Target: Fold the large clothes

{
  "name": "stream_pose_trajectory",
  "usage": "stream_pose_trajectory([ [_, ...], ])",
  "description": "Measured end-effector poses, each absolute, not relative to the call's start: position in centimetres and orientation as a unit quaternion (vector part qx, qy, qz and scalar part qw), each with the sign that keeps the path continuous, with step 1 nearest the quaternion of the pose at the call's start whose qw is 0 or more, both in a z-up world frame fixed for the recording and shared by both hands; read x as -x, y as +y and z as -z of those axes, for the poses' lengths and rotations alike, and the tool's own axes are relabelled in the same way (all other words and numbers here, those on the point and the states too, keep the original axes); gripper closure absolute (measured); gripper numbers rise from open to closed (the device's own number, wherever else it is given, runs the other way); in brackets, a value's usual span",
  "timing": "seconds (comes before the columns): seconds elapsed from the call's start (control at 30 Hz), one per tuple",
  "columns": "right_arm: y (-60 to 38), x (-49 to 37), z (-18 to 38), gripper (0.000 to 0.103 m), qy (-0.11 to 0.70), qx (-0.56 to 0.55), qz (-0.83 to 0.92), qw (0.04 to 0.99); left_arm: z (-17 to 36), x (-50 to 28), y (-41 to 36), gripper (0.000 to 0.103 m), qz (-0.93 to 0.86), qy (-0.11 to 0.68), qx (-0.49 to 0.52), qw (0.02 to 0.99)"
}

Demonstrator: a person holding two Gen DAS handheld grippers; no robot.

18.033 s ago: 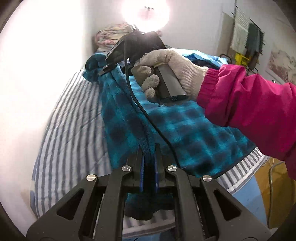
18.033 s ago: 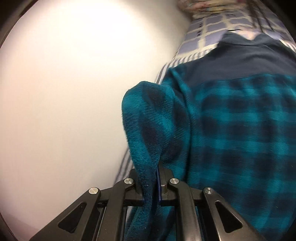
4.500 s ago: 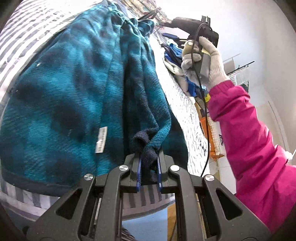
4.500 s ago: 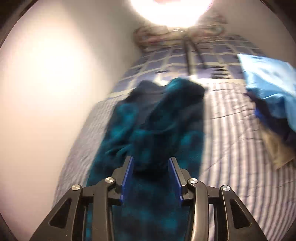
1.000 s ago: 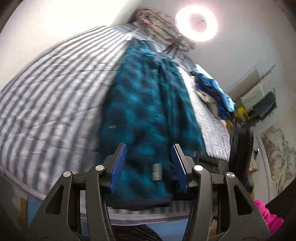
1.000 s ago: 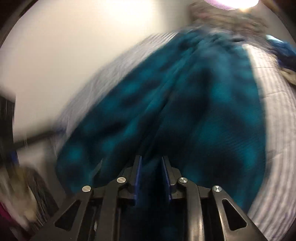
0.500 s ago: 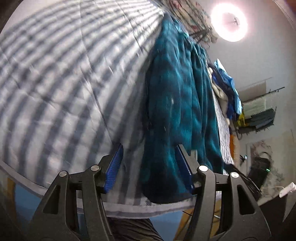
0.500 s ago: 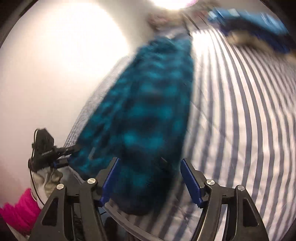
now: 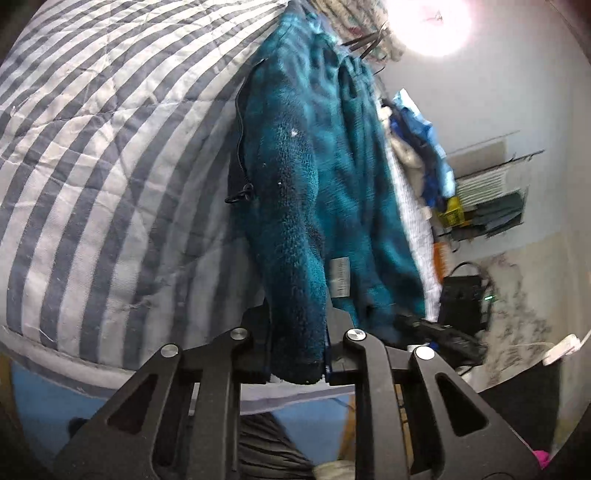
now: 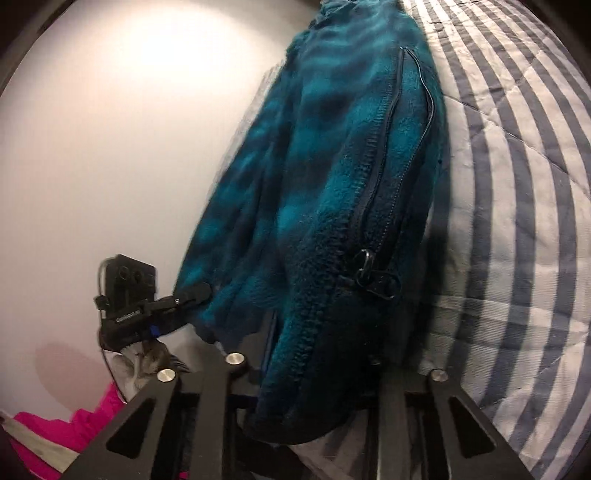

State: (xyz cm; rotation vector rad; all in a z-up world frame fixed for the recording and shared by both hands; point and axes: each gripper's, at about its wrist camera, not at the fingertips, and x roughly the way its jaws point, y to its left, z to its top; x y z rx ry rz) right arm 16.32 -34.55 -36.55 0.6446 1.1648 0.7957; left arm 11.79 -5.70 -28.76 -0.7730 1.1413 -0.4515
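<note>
1. Left gripper (image 9: 297, 354), at the near edge of the bed: jaws closing, narrow, clamped on the near corner hem of the teal plaid fleece jacket (image 9: 325, 177); thick pile fills the gap between the black fingers (image 9: 255, 347).
2. Right gripper (image 10: 314, 373), also at the near edge of the bed: jaws closing, a bunched dark-teal hem corner of the same jacket between them, zipper side.
3. Just beyond the right gripper's fingers: black zipper pull (image 10: 373, 277) lying on the fleece, zipper track (image 10: 388, 122) running away up the jacket's right margin.
4. Seen from the right wrist, lower left: the other gripper biting the jacket's left hem corner, gloved hand (image 10: 144, 363) and pink sleeve (image 10: 70, 439) below it, pale wall (image 10: 110, 147) behind.
5. Seen from the left wrist: white care label (image 9: 340, 277) on the fleece just past the fingers; black drawcord loop (image 9: 240, 194) at the jacket's left margin.
6. Jacket lying lengthwise along the grey-and-white striped bedspread (image 9: 92, 147), stretching from the near edge toward the far end.
7. Farther, along the bed's right edge: heap of blue and pale clothes (image 9: 421, 147).
8. Farthest: patterned bedding (image 9: 354, 14) at the far end, ring light (image 9: 436, 22) glaring above it.
</note>
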Motion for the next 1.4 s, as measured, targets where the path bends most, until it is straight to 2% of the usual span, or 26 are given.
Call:
stream_pose_trajectory([
  [0.13, -35.7, -16.8, 36.0, 0.084, 0.501, -0.355, -0.377, 0.694, 27.0, -11.9, -5.5, 0.088, 0.226, 0.498, 0.399, 0.736],
  [0.4, -36.2, -18.6, 32.6, 0.085, 0.452, -0.401, -0.404, 0.687, 22.9, -14.8, -5.8, 0.088, 0.233, 0.451, 0.445, 0.738],
  [0.77, -34.4, -27.8, 25.0, 0.085, 0.41, -0.362, -0.381, 0.745, 18.9, -24.5, -5.6, 0.088, 0.212, 0.405, 0.412, 0.788],
  [0.93, -34.7, -33.5, 25.3, 0.085, 0.428, -0.353, -0.348, 0.756, 20.0, -30.6, -6.5, 0.088, 0.189, 0.418, 0.389, 0.799],
  [1.13, -34.0, -39.6, 27.9, 0.086, 0.473, -0.345, -0.308, 0.75, 23.9, -37.0, -7.1, 0.088, 0.155, 0.449, 0.382, 0.792],
  [1.4, -35.1, -43.7, 33.5, 0.085, 0.521, -0.41, -0.27, 0.698, 28.5, -40.9, -8.3, 0.086, 0.135, 0.486, 0.364, 0.783],
])
